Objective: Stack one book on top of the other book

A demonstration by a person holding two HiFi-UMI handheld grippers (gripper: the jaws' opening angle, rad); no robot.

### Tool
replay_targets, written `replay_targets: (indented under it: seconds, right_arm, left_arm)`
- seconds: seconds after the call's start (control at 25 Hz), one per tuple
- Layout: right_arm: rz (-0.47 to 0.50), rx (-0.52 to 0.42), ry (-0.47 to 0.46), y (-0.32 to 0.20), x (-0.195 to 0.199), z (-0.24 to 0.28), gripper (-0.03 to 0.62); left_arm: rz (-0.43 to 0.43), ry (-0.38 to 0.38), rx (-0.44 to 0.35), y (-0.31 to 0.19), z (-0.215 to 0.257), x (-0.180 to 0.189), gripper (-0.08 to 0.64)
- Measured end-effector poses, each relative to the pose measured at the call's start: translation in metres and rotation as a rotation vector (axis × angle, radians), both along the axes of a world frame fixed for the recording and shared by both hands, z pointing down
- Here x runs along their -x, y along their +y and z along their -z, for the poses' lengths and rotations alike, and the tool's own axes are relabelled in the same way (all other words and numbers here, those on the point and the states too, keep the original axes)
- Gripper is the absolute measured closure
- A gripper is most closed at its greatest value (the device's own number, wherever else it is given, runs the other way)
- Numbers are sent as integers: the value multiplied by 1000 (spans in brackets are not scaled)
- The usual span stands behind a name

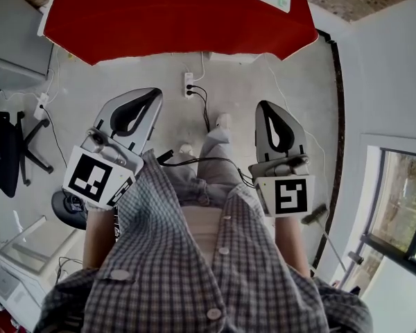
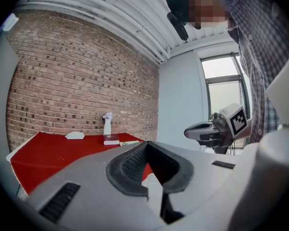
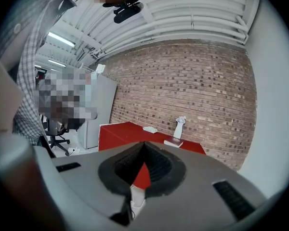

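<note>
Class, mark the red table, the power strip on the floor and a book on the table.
red table (image 1: 180, 19), head view, bare top.
power strip (image 1: 188, 84), head view, middle of its body.
book (image 2: 111, 140), left gripper view, its near edge.

Illumination is bright and even. Daylight enters through the window (image 2: 221, 88), and ceiling strip lights (image 3: 61, 39) add to it. All views show fisheye bowing and dark vignetting at the edges. Distant tabletop (image 2: 53, 150) items look soft, possibly defocused.
</note>
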State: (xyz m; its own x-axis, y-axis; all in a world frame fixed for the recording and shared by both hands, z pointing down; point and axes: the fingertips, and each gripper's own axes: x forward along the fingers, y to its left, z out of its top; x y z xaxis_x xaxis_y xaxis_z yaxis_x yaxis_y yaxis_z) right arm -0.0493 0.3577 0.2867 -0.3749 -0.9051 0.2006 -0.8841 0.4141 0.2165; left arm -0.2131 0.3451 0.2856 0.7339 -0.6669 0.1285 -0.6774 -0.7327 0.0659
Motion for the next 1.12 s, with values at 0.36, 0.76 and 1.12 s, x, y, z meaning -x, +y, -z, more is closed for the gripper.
replay_targets:
  seconds: [0.36, 0.76, 1.12]
  right_arm:
    - [11, 14, -8, -24, -14, -1, 589]
    - [34, 34, -39, -77, -53, -10, 589]
    - [86, 47, -45, -138, -89, -14, 589]
  left_arm:
    - [28, -9, 9, -19, 1, -11, 552]
    - [44, -25, 28, -67, -1, -54, 552]
    - [83, -9, 17, -124, 8, -95, 552]
